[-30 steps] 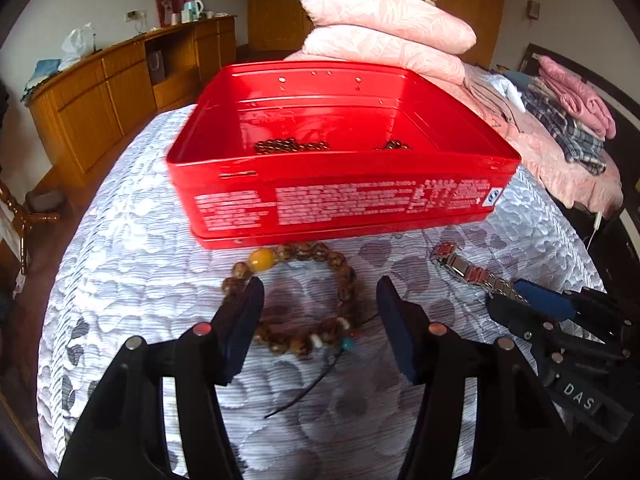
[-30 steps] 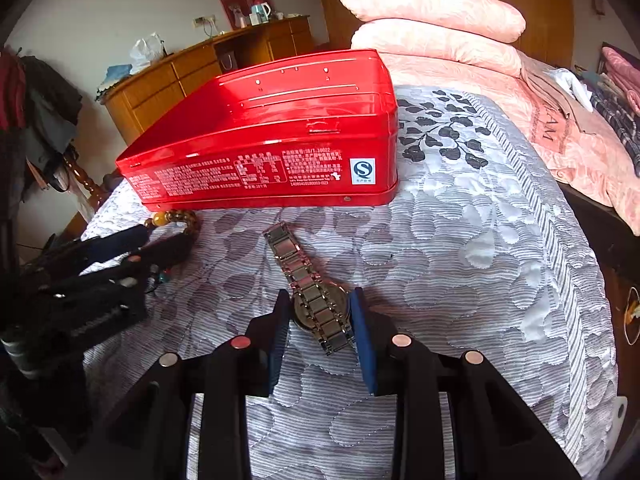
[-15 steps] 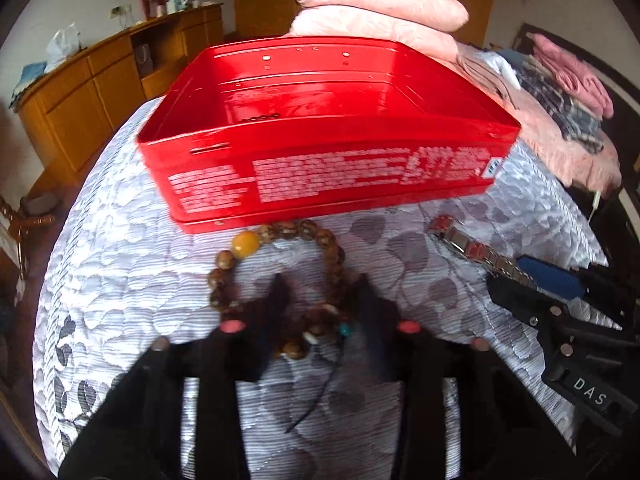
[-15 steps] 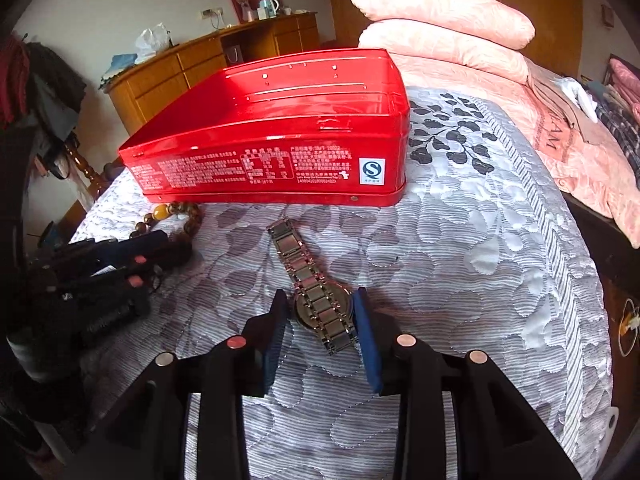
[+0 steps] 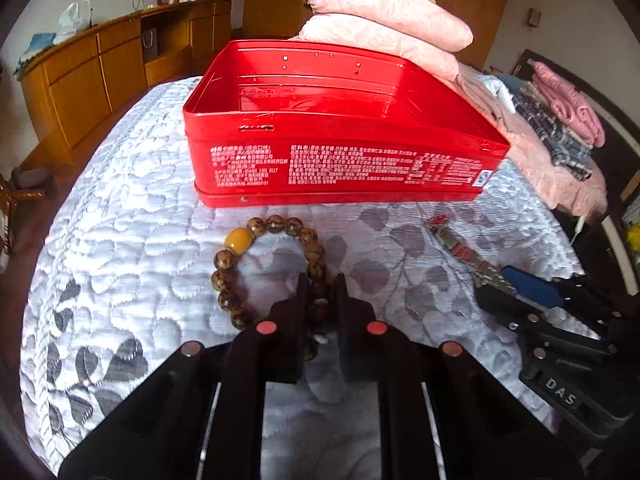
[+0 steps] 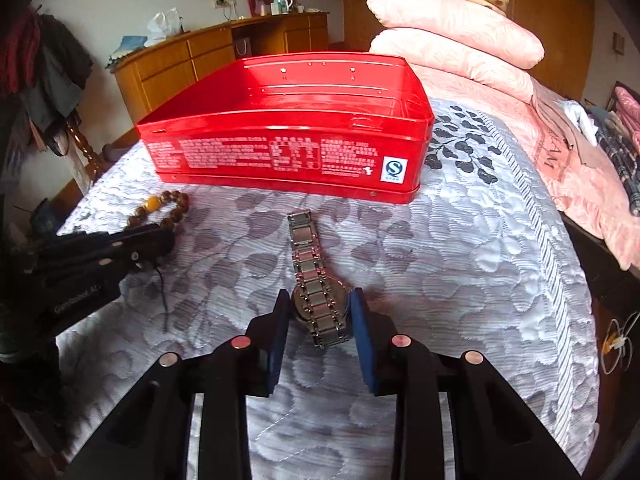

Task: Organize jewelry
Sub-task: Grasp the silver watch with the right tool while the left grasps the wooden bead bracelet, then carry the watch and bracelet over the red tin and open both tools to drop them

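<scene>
Since a second ago the left gripper [image 5: 320, 292] has closed from wide open down onto the near side of the bead bracelet [image 5: 267, 268], and its two black fingers now pinch the bead string between them, with beads visible in the narrow gap. The bracelet lies flat on the white quilted bedspread [image 5: 132, 216], just in front of the red tin [image 5: 340, 152], and its single amber bead [image 5: 239, 239] sits at the far left of the loop, towards the tin. The right gripper [image 6: 320, 312] has stayed much as it was: its blue-padded fingers stand either side of the metal watch [image 6: 316, 292], right at the case, but whether the pads actually press on it cannot be told. The watch lies on the bedspread in front of the tin, its long axis running from the gripper away towards the tin, with the strap end pointing at the tin's front wall. The tin stands open, its printed long side facing both cameras. Counted: one bracelet, one watch, one red tin, two grippers. Two pink pillows [image 6: 452, 40] are stacked behind the tin.
</scene>
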Available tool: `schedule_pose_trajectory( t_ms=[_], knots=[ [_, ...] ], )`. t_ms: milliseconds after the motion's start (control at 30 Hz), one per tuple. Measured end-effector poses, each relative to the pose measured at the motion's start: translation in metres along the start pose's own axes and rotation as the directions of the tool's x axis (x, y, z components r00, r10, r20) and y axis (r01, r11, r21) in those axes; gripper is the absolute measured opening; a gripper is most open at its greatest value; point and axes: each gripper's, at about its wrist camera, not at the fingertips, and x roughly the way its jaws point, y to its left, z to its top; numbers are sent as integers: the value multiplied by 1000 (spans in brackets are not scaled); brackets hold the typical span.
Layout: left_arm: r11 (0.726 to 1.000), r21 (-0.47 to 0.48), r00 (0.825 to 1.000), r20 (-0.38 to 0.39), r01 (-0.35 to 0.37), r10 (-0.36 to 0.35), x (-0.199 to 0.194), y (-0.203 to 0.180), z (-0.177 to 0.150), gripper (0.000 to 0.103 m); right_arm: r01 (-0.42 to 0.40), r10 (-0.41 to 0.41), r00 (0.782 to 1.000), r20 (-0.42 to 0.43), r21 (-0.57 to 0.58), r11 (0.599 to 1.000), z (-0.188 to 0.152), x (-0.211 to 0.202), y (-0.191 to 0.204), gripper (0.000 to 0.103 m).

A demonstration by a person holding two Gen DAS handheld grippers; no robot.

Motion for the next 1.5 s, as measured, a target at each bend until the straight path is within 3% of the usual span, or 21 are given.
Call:
schedule_pose_trajectory(
  t_ms=[567,1100,1500],
  knots=[
    [998,1,988,145,56,-55,-62,-6,12,11,-37,35,992,121,15,999,17,-50,3,30],
    [997,8,983,170,74,-74,-67,-11,20,11,-72,66,984,166,31,997,27,-64,-4,30],
    [997,41,963,258,66,-74,-87,-22,58,11,-43,47,968,246,-22,999,72,-88,-4,30]
  ],
)
